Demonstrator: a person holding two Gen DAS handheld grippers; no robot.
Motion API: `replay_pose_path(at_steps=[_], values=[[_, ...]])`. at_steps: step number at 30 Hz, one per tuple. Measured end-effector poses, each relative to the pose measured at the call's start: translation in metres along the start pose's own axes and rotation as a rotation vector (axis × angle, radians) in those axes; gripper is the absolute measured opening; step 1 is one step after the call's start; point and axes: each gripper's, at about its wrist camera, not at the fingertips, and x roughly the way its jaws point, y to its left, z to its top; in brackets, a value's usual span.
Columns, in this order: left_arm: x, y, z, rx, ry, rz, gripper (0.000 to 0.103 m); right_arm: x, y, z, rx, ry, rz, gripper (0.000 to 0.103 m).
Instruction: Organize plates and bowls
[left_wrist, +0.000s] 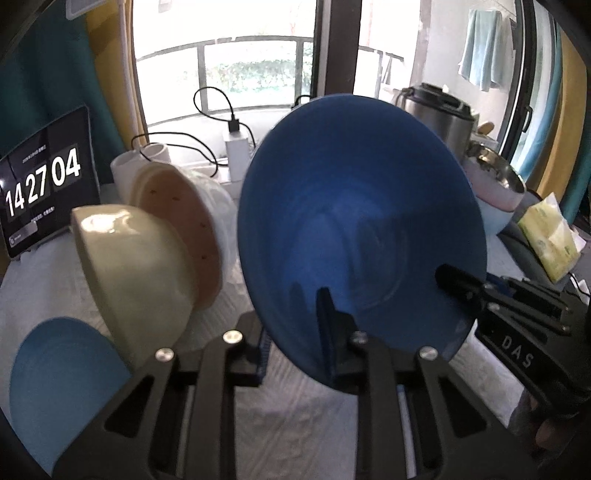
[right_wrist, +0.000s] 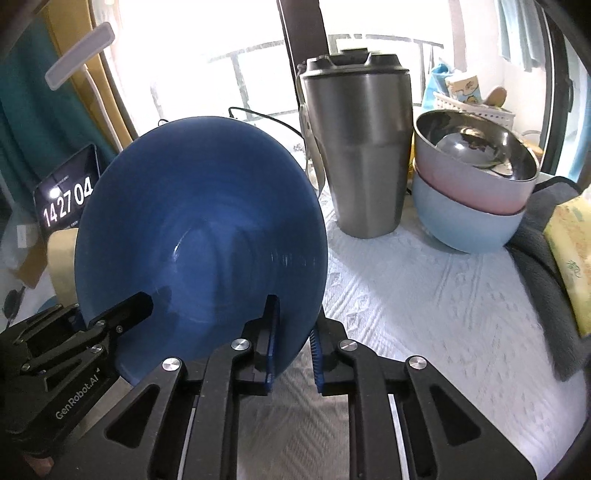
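Observation:
A dark blue plate is held upright on edge above the white cloth. My left gripper is shut on its lower rim. My right gripper is shut on the same plate, and its finger shows at the plate's right rim in the left wrist view. To the left, a cream bowl, a pink bowl and a white dish stand on edge in a row. A light blue plate leans at the front left.
A steel tumbler stands at the back. Beside it a steel bowl sits in a pink bowl on a light blue bowl. A tissue pack, a dark towel, a clock tablet and white cups surround the cloth.

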Motion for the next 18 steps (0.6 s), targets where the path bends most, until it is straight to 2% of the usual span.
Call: replay_pose_path(at_steps=[18], values=[[-0.049,-0.001,-0.026,0.015,-0.029,-0.014,0.023,-0.045,0.000,-0.017,0.021,-0.026,-0.007,0.015]])
